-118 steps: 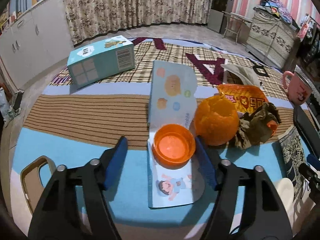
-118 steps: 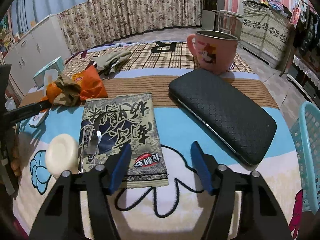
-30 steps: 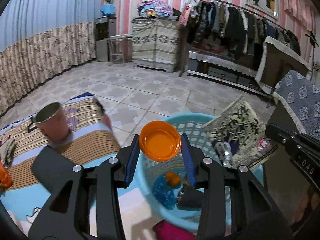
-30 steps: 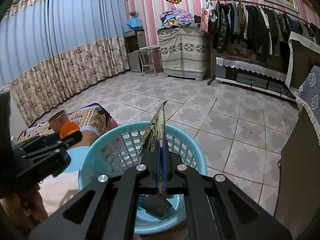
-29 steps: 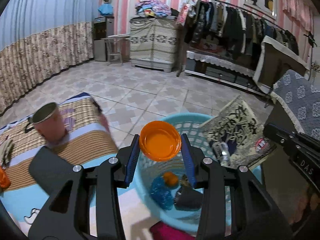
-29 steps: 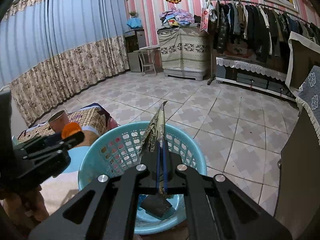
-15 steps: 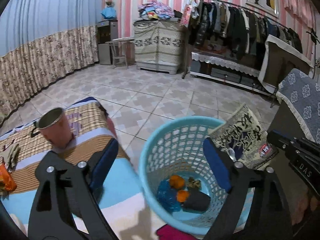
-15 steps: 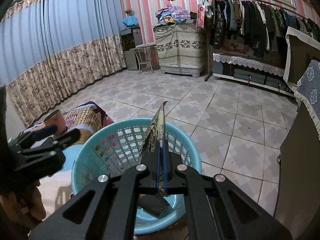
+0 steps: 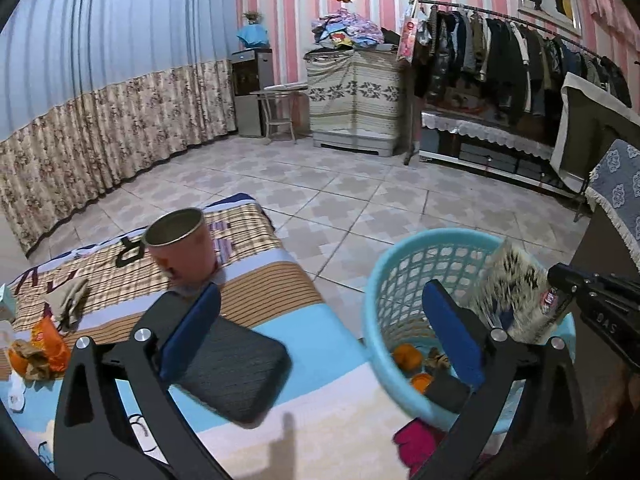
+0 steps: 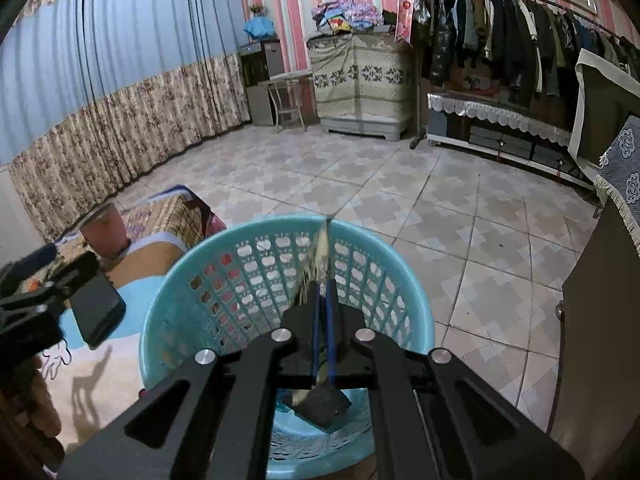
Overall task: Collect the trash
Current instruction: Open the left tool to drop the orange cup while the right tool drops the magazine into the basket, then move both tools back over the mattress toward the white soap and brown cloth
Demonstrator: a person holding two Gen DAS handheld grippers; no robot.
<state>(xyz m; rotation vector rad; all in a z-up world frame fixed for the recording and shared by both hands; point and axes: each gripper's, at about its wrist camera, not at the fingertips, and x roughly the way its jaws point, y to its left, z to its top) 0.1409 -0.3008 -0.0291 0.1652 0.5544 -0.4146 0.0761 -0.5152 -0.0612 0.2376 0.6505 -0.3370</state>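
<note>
Trash basket (image 9: 384, 300) — one, two orange pieces (image 9: 407, 357) inside, one wrapper (image 9: 516, 292) gripped

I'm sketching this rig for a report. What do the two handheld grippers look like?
Both look alike: the left gripper and right gripper have black angular linkage arms with silver round bolts and flat blue finger pads. The right gripper's body carries white lettering in the left wrist view.
</note>
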